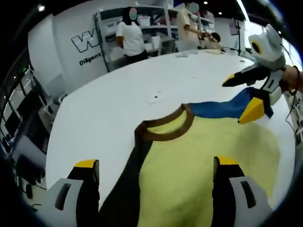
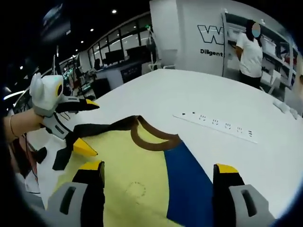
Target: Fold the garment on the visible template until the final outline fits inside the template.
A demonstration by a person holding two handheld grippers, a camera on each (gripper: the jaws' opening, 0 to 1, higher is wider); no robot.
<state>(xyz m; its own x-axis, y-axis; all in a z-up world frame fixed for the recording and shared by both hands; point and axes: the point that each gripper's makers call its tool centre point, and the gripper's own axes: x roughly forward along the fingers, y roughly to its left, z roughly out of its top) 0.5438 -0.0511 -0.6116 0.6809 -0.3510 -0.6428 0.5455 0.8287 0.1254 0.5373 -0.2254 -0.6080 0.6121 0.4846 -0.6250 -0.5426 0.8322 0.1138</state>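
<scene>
While both pairs of tongs stand wide with nothing between them, the garment (image 1: 189, 165) lies spread flat on the white surface (image 1: 123, 104). In the left gripper view the left tongs (image 1: 156, 172) hang over its yellow body, just short of the brown collar (image 1: 165, 130); a black sleeve (image 1: 120, 189) runs down the left side. The right tongs (image 1: 244, 97) come in from the right, over the blue sleeve (image 1: 222, 109). In the right gripper view the right tongs (image 2: 158, 177) hover over the yellow and blue cloth, and the left tongs (image 2: 85, 125) sit at the black sleeve's edge, gripped by a hand. A white power strip (image 2: 215, 125) lies on the surface beyond the collar. People (image 1: 130, 38) stand by shelves at the far wall.
</scene>
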